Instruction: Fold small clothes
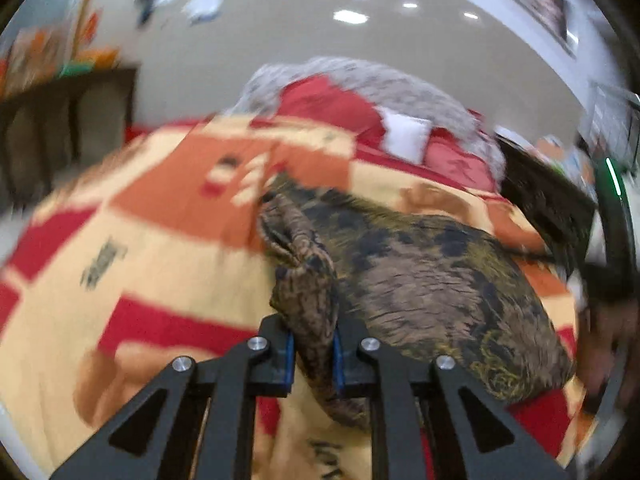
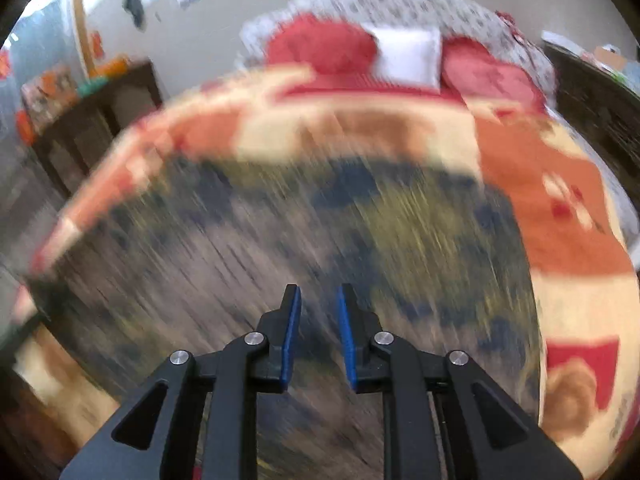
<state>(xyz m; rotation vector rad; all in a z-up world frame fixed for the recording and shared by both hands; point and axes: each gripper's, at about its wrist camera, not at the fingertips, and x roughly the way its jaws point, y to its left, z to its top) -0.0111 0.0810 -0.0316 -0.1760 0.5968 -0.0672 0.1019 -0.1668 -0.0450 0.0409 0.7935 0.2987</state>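
A brown, olive and black patterned garment (image 1: 420,272) lies on a bed blanket (image 1: 160,240) with red, orange and cream blocks. My left gripper (image 1: 314,328) is shut on a bunched fold at the garment's left end, and the cloth stands up between the blue pads. In the right wrist view the same garment (image 2: 280,220) fills the middle, badly blurred. My right gripper (image 2: 319,296) hovers over it with a narrow gap between its pads. The blur hides whether any cloth is pinched there.
Red pillows (image 2: 320,44) and a white pillow (image 2: 408,56) lie at the head of the bed against a grey patterned cover (image 1: 400,84). A dark cabinet (image 2: 100,120) stands on the left, dark furniture (image 2: 600,108) on the right. The blanket (image 2: 560,200) spreads around the garment.
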